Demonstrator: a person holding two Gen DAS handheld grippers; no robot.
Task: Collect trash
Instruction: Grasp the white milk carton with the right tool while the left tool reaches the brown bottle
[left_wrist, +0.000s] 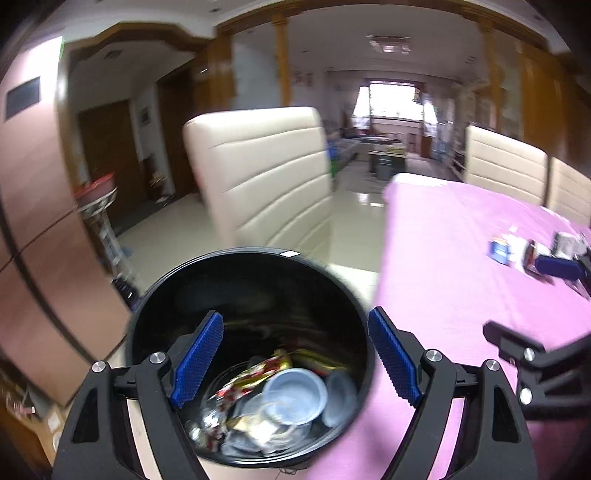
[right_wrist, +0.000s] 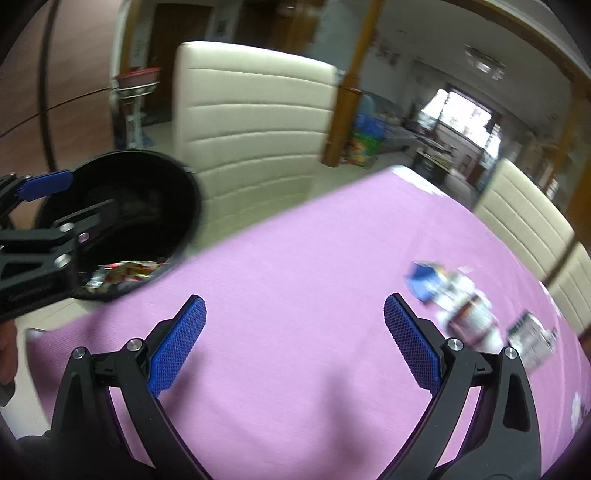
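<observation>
Your left tongs (left_wrist: 295, 354) fill the bottom of the left wrist view, jaws spread wide with nothing held, right above the mouth of the black bin (left_wrist: 177, 295). Inside it you see paper cups (left_wrist: 295, 395) and crumpled wrappers (left_wrist: 255, 376). The bin stands just off the edge of the pink desk (left_wrist: 461, 258), a cream chair (left_wrist: 266, 173) behind it. Far right, the other tongs poke in near some scattered litter.

Over to the right wrist view: your right tongs (right_wrist: 295, 339) gape wide and empty over bare pink cloth. The remaining trash (right_wrist: 465, 314), blurred packets and a blue wrapper (right_wrist: 421, 280), lies just beyond the right-hand finger, outside the jaws. Only this view shows those pieces close; the bin sits far left.
</observation>
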